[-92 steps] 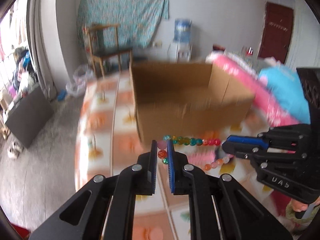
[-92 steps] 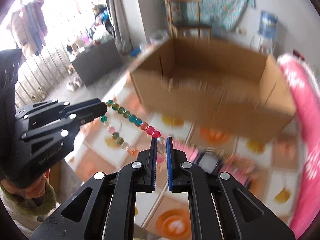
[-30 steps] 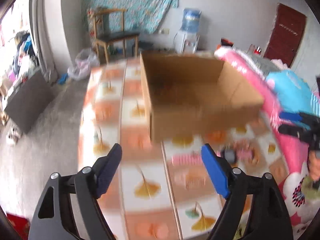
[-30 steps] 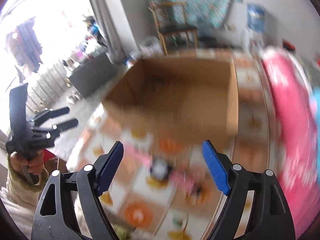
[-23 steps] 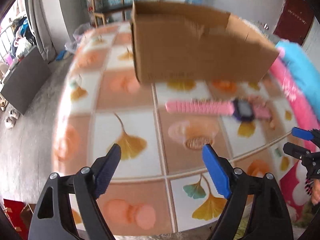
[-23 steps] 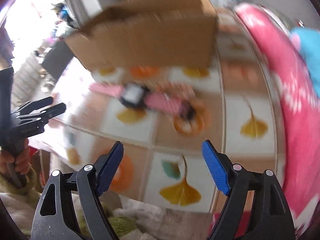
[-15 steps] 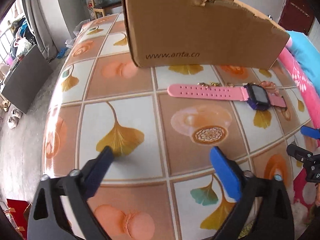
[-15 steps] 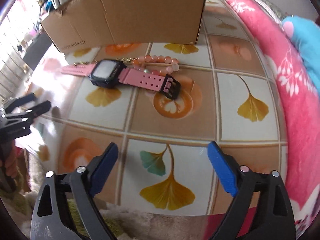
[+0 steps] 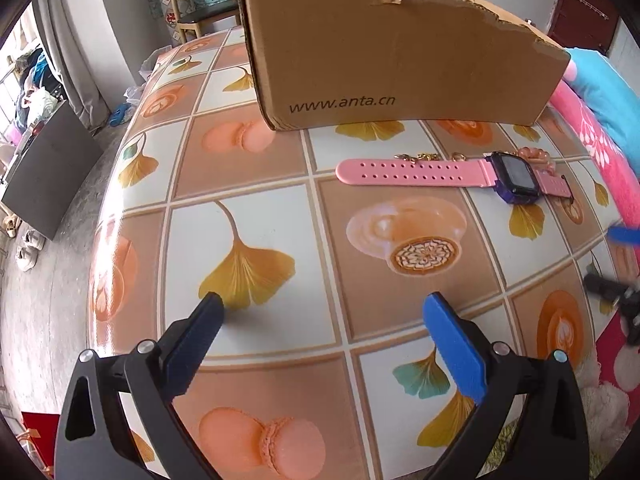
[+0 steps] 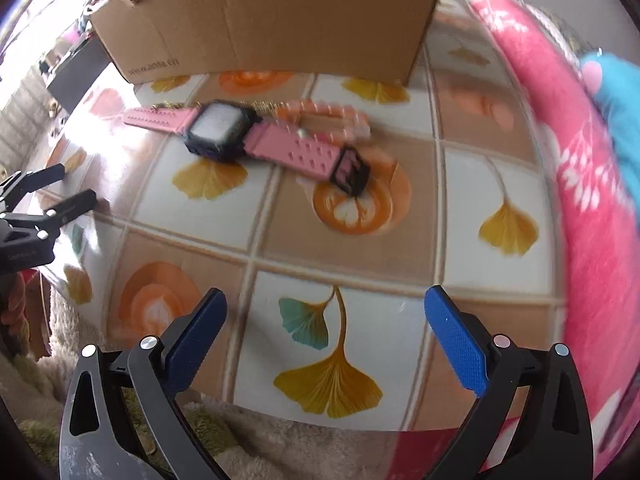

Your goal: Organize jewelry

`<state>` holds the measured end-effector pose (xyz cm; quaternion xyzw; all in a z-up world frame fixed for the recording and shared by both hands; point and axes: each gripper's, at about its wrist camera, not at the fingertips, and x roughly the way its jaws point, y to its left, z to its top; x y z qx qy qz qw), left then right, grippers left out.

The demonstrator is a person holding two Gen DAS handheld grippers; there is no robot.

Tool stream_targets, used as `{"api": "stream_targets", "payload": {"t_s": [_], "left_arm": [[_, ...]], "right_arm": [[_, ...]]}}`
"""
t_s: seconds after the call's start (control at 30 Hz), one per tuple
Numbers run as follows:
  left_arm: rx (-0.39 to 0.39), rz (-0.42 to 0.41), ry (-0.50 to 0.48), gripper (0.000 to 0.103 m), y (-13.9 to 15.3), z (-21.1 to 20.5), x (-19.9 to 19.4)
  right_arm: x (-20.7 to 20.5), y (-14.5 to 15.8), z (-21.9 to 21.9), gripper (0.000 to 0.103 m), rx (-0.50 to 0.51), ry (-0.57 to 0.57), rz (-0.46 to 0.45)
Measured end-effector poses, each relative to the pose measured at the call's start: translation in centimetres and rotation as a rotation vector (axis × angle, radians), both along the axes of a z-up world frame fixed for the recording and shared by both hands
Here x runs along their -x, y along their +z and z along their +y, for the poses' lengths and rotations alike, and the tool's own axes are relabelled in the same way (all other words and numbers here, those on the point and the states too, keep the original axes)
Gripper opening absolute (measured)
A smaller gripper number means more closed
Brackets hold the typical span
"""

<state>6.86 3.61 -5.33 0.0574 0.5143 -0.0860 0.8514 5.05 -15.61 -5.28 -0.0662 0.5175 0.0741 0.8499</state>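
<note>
Bright daylight enters left of both grippers, throwing white glare across the glossy leaf-patterned tabletop (image 10: pixel 100 160). Left view sharp; right view motion-blurred. Fisheye bends all edges.

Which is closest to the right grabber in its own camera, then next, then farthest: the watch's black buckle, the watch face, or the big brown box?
From the right gripper, open over the table:
1. Black buckle, at the near end of the pink strap, just right of centre.
2. Watch face, further back and to the left.
3. Cardboard box, behind the watch at the back of the table.
</note>
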Motion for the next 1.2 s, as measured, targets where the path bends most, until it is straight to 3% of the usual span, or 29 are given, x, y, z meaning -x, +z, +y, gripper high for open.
{"api": "stream_targets", "payload": {"t_s": [0.1, 0.2, 0.37, 0.57, 0.73, 1.2], "left_arm": [[0.0, -0.007, -0.009, 0.098, 0.0, 0.1, 0.0], [0.002, -0.01, -0.015, 0.098, 0.0, 0.1, 0.0], [0.006, -0.024, -0.019, 0.098, -0.1, 0.1, 0.1], [0.008, -0.031, -0.026, 0.098, -0.1, 0.2, 0.2], [0.01, -0.039, -0.031, 0.098, -0.1, 0.2, 0.2], [0.016, -0.062, -0.032, 0.098, -0.1, 0.2, 0.7]], "right_arm": [[-0.4, 2.7, 1.9, 0.095, -0.039, 0.108, -0.111], [-1.7, 3.2, 3.6, 0.093, -0.038, 0.202, -0.137], [-4.6, 1.7, 6.4, 0.063, 0.025, 0.349, -0.094], [-6.1, 0.2, 7.8, 0.051, 0.077, 0.44, -0.032], [-6.7, -0.7, 8.8, 0.046, 0.137, 0.501, 0.0], [-5.0, -1.1, 9.6, 0.043, 0.166, 0.575, 0.013]]}}
